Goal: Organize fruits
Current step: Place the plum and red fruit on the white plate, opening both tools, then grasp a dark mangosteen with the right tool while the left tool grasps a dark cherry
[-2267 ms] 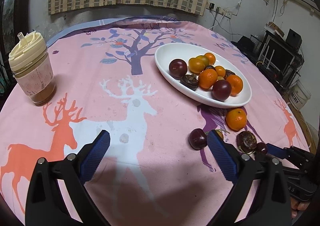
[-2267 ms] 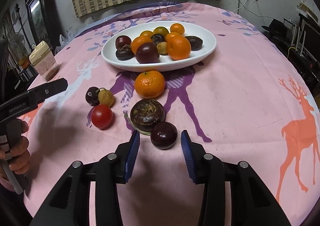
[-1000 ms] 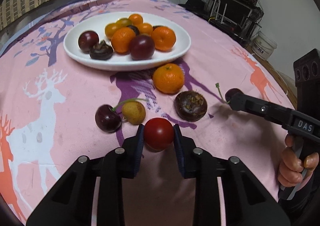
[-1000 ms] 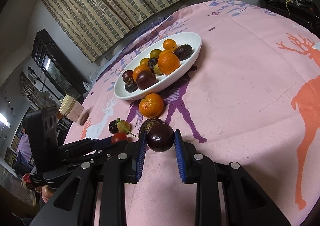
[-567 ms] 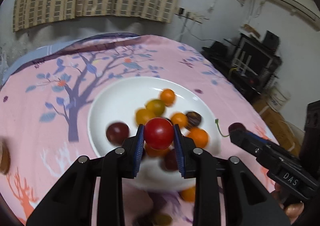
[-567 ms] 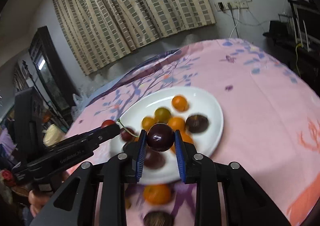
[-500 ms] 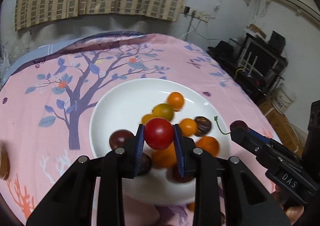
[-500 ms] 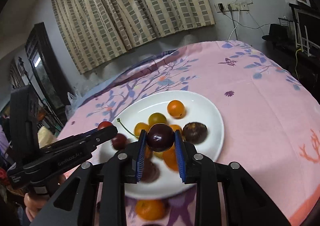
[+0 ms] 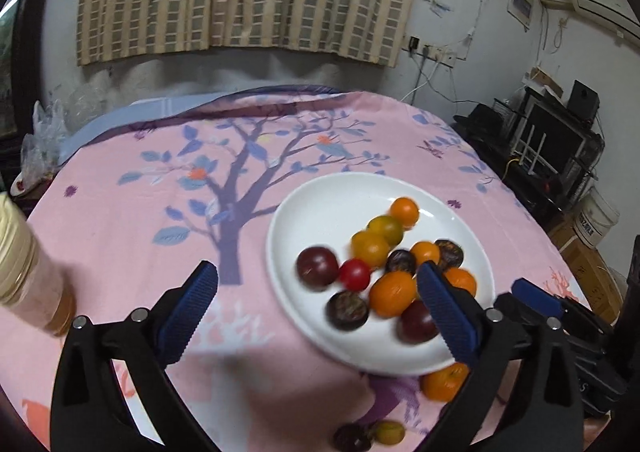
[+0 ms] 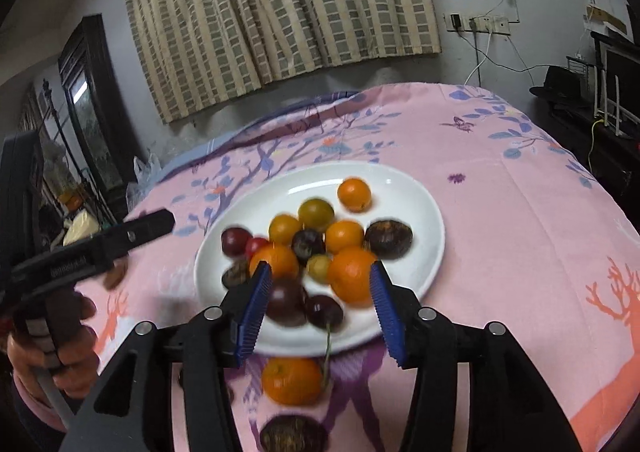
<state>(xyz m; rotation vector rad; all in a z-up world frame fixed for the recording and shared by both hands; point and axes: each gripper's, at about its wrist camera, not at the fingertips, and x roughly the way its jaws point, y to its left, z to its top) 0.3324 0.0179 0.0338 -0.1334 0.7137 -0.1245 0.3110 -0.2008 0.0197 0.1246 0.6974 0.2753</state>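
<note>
Only the right view shows the stemmed dark cherry [image 10: 324,311] on the glossy white plate [image 10: 424,212], below the opening, empty right gripper [image 10: 320,302]; the left gripper [image 9: 316,310] is opening, empty too.

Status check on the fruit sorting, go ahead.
Left gripper and right gripper opening, nothing gripped. Red tomato and dark cherry on white plate. Tangerine on cloth. Nothing blocking.

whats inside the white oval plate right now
The white oval plate holds small oranges, dark plums, a red cherry tomato, a yellow-green fruit and a stemmed dark cherry, piled together. Anything beneath the pile is hidden.
</note>
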